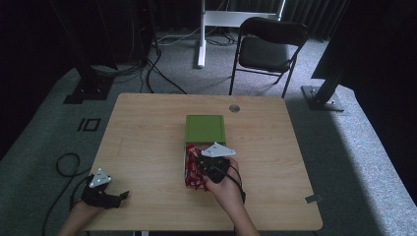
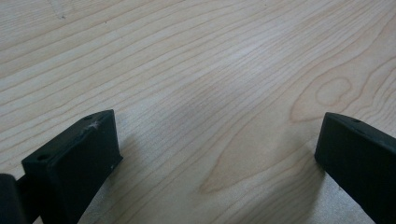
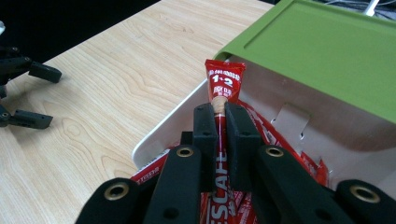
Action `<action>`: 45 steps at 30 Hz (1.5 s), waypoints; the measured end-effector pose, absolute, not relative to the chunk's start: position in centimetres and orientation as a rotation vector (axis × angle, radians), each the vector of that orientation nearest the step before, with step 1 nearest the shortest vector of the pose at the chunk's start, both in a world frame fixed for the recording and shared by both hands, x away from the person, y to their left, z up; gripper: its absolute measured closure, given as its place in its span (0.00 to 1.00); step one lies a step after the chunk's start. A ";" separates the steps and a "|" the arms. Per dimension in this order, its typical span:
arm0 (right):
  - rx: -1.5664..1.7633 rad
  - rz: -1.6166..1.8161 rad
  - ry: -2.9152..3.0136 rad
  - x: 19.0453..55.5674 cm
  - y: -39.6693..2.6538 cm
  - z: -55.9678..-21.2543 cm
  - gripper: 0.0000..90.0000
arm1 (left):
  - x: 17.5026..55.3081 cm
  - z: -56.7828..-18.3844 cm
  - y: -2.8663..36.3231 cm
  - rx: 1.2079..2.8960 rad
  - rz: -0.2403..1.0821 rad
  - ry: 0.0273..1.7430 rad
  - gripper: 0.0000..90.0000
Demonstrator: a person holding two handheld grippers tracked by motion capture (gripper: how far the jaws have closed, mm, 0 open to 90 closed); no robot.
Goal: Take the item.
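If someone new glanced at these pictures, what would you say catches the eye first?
Most likely the red sachet, pinched upright in the shut right gripper over a white box full of similar red packets. Next is the box's bright green lid, standing open near the middle of the wooden table. The left gripper rests open at the table's near left edge.
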State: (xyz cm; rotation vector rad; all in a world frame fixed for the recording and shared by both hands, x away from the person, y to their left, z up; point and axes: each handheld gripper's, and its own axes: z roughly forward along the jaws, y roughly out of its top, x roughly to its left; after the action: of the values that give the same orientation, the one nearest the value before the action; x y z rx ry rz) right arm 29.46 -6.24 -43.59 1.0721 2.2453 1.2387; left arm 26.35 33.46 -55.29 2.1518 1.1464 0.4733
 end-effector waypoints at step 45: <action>1.335 1.176 1.827 34.0 -13.4 -42.7 0.93 | 26.4 -55.3 33.5 2.156 0.472 1.146 0.01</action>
State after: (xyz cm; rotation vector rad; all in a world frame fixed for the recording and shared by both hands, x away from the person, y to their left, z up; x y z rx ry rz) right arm 34.02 -13.44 -42.66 1.3354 1.8267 1.1761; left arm 26.35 33.48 -55.26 2.1556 1.1460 0.4725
